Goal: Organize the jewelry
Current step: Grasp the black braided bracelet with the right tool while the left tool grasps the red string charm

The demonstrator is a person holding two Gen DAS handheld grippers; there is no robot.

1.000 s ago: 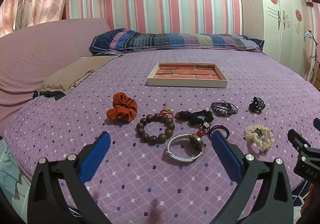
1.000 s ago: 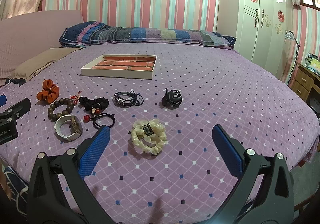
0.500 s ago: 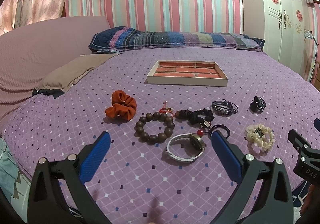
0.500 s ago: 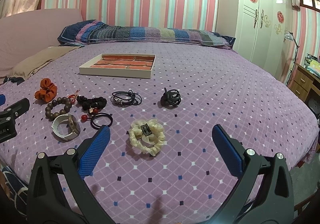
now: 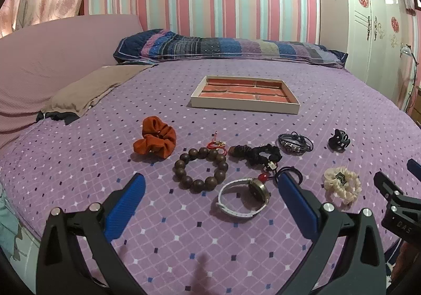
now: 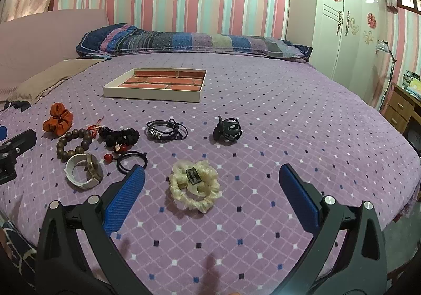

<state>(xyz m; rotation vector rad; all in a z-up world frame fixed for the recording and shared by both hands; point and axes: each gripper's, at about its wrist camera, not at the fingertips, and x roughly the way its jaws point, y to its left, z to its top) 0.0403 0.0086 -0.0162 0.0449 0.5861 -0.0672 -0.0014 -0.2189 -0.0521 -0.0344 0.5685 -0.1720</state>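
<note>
Jewelry lies on a purple bedspread. In the left wrist view: an orange scrunchie [image 5: 155, 137], a wooden bead bracelet [image 5: 200, 169], a white-strap watch [image 5: 244, 196], a black hair tie [image 5: 256, 154], a leather bracelet [image 5: 294, 142], a black claw clip [image 5: 339, 140] and a cream scrunchie [image 5: 341, 182]. A shallow tray [image 5: 244, 108] with a brick-pattern floor sits beyond. My left gripper [image 5: 210, 189] is open, just short of the watch. My right gripper [image 6: 211, 181] is open around the cream scrunchie [image 6: 194, 184], above it. The tray [image 6: 155, 94] is far left in that view.
A striped pillow [image 5: 226, 47] lies at the bed's head, a tan cloth [image 5: 89, 89] at the left. A white wardrobe [image 6: 350, 31] and a wooden desk [image 6: 402, 108] stand to the right. The bed's edge drops off at the right.
Both grippers have edged forward and slightly lower toward the jewelry; the items look a little larger. Nothing has been taken hold of or moved.
</note>
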